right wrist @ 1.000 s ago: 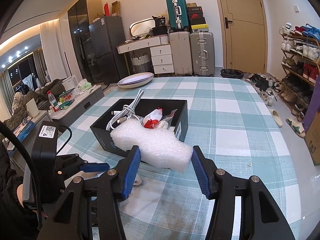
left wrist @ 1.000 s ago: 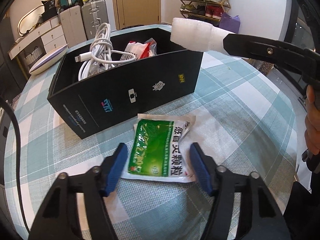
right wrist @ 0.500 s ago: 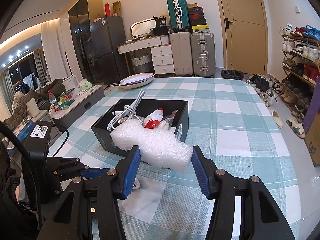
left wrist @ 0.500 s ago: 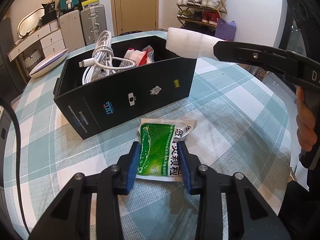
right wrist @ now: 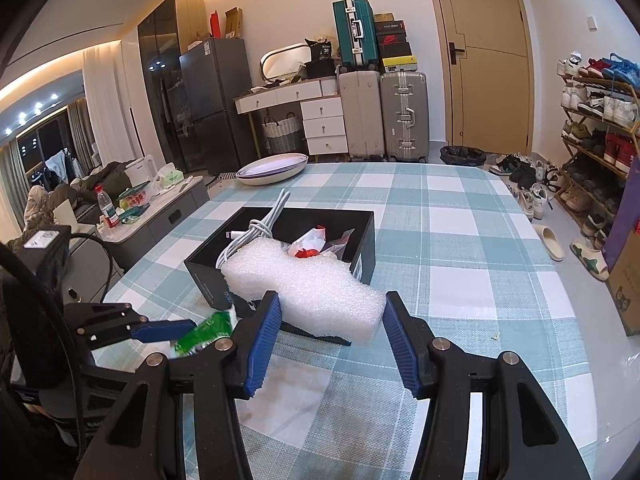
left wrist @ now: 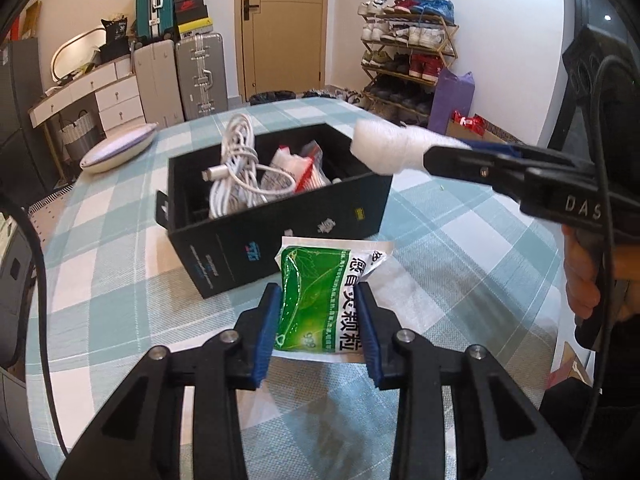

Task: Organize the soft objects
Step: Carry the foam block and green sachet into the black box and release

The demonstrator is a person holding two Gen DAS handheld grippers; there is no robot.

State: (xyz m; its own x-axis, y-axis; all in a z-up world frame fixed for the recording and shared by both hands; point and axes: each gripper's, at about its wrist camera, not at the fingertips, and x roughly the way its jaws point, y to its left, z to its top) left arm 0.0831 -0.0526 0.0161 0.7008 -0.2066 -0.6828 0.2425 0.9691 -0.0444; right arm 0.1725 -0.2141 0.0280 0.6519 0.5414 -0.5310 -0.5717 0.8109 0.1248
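The green sachet (left wrist: pixel 320 304) is now pinched between the jaws of the left gripper (left wrist: pixel 318 334), which a second ago stood wide either side of it as it lay flat on the bench (left wrist: pixel 460 264); they closed on it early in that second, and it has since come up off the checked cloth, its far end tilted toward the black box (left wrist: pixel 280 236). That looks like the pick done and the carry to the box begun. The right gripper (right wrist: pixel 330 334) has not moved and holds the white foam piece (right wrist: pixel 304 284) at mid width, just above the box's near corner. The box's near wall stands between sachet and opening, so the sachet must clear that rim; inside, the white cable (left wrist: pixel 236 172) and the red-and-white packet (left wrist: pixel 296 168) fill the left and middle. The foam overhangs the right end, leaving little free room there.
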